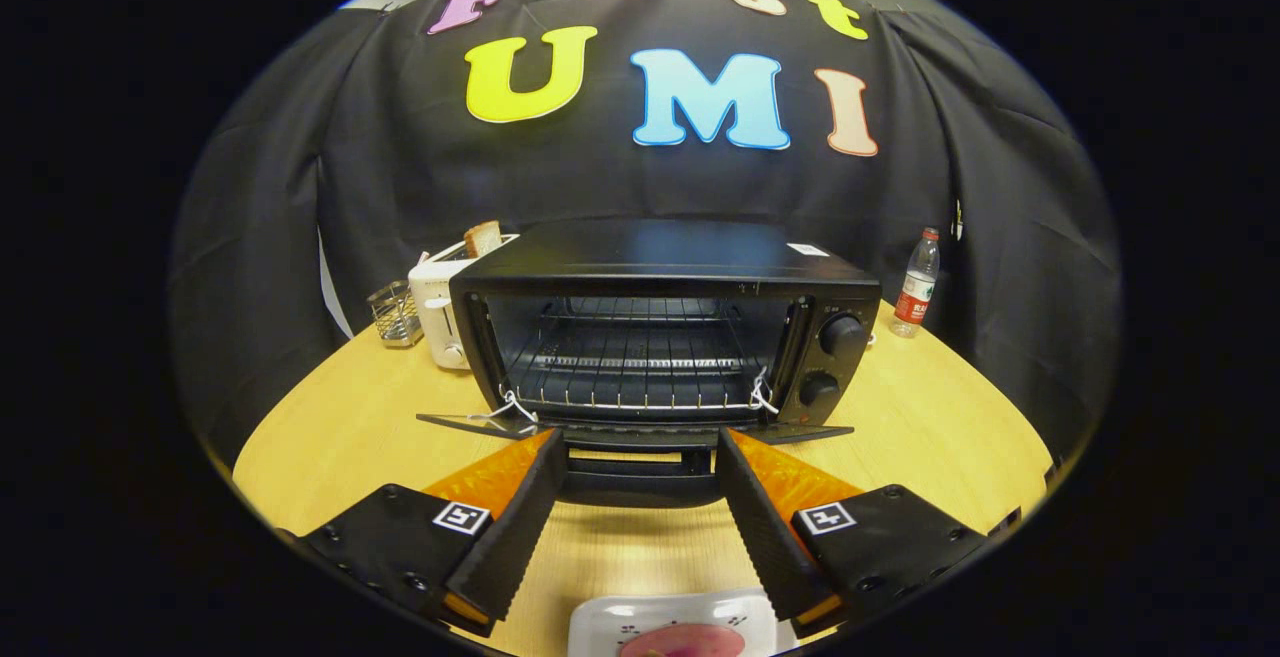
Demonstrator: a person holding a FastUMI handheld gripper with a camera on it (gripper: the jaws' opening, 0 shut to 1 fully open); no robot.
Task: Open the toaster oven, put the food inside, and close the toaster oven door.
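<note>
Toaster oven (pixel 665 322): black boxy metal body in the middle of the round table, cavity bare, a wire rack (pixel 635 362) of thin rods inside.
Oven door (pixel 630 432): dropped flat in front of the oven, its handle toward the fingers.
Knobs (pixel 842 335): two round black dials, stacked right of the cavity.
Gripper (pixel 640 447): fingers spread wide apart, holding nothing; ribbed inner faces, tips reaching the door's front edge.
Food (pixel 685 642): pinkish rounded piece on a white plate (pixel 600 627), nearer than the oven door, low between the fingers.
Table (pixel 930 427): pale wood grain.
Left of oven: white pop-up toaster (pixel 440 312) with a bread slice (pixel 482 237) standing in it; a small wire basket (pixel 395 315) beyond that.
Right of oven: clear plastic bottle (pixel 916 284), red label, upright.
</note>
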